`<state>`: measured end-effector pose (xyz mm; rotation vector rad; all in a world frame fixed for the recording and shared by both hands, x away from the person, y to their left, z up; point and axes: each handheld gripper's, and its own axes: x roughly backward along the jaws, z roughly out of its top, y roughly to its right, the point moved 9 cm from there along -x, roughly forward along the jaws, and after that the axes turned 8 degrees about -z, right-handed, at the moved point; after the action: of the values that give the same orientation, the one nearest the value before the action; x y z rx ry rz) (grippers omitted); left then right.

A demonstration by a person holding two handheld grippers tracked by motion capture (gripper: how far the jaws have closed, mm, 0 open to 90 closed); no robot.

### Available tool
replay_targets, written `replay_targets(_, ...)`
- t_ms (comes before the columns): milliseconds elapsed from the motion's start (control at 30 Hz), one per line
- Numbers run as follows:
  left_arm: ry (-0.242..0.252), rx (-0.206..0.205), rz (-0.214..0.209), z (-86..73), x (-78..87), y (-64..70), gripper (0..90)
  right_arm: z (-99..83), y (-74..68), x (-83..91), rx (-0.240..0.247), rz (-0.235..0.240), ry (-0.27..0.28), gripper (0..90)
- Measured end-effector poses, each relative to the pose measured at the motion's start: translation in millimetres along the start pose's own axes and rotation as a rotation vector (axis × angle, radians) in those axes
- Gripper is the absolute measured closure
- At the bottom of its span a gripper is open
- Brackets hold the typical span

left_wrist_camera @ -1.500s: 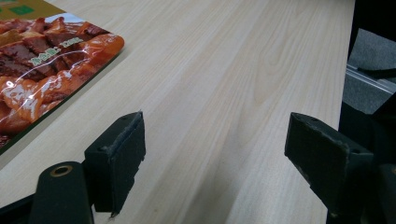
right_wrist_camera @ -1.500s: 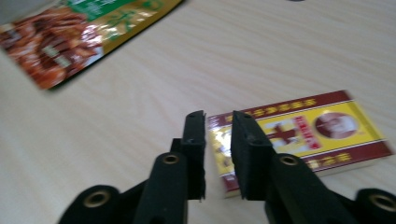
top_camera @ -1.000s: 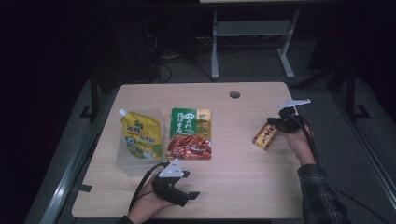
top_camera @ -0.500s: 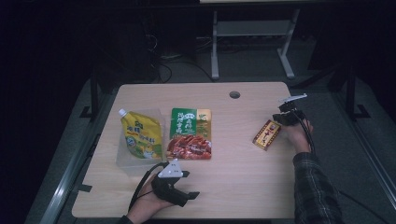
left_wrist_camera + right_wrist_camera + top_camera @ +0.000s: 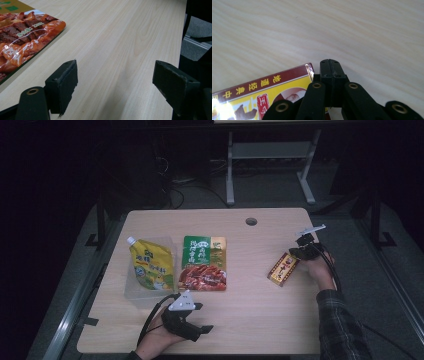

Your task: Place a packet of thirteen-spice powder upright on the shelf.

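I take the round hole (image 5: pixel 251 221) in the wooden table (image 5: pixel 250 315) as my landmark. My right gripper (image 5: pixel 301 251) sits to the right of that hole and nearer to me, close to the table's right edge. In the right gripper view its two black jaws are pressed flat together with no gap, and I see nothing pinched between them. Their tips lie just beside the upper corner of the small yellow and maroon box (image 5: pixel 283 268); the jaws cover part of that corner, so I cannot tell whether they touch the box or the wood alone. The box (image 5: pixel 259 95) lies flat on the table, slanted, below and right of the hole, its far end toward the gripper.

My left gripper (image 5: pixel 197 330) rests well below the hole and to its left, near the table's front edge, in my hand (image 5: pixel 155 342). In the left gripper view its pads (image 5: pixel 65 85) stand wide apart with bare wood between them, gripping nothing.

Left of the hole and closer to me lies the green and red food pouch (image 5: pixel 203 263), flat on the wood; its red corner (image 5: pixel 22 37) shows beside my left jaw. Farther left from the hole, the yellow spouted pouch (image 5: pixel 150 264) lies in a clear shallow tray (image 5: pixel 131 292), just beside the food pouch.
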<state>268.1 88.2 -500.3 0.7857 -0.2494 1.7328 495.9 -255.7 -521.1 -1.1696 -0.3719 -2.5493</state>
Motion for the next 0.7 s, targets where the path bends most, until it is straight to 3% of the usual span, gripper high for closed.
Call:
replay_targets(100, 0.000, -0.002, 0.001, 0.3, -0.9, 0.7, 19.8, -6.9, -9.6, 5.7, 0.009, 0.043, -0.004, 90.0)
replay_targets(400, -0.003, -0.004, -0.002, 0.1, -2.3, 2.7, 19.7, -16.6, -27.9, 15.2, 0.045, 0.090, 0.007, 90.0)
replay_targets(700, -0.009, -0.011, -0.003, -0.6, -2.7, 3.8, 19.6, -33.4, -60.1, 30.6, 0.120, 0.146, -0.007, 90.0)
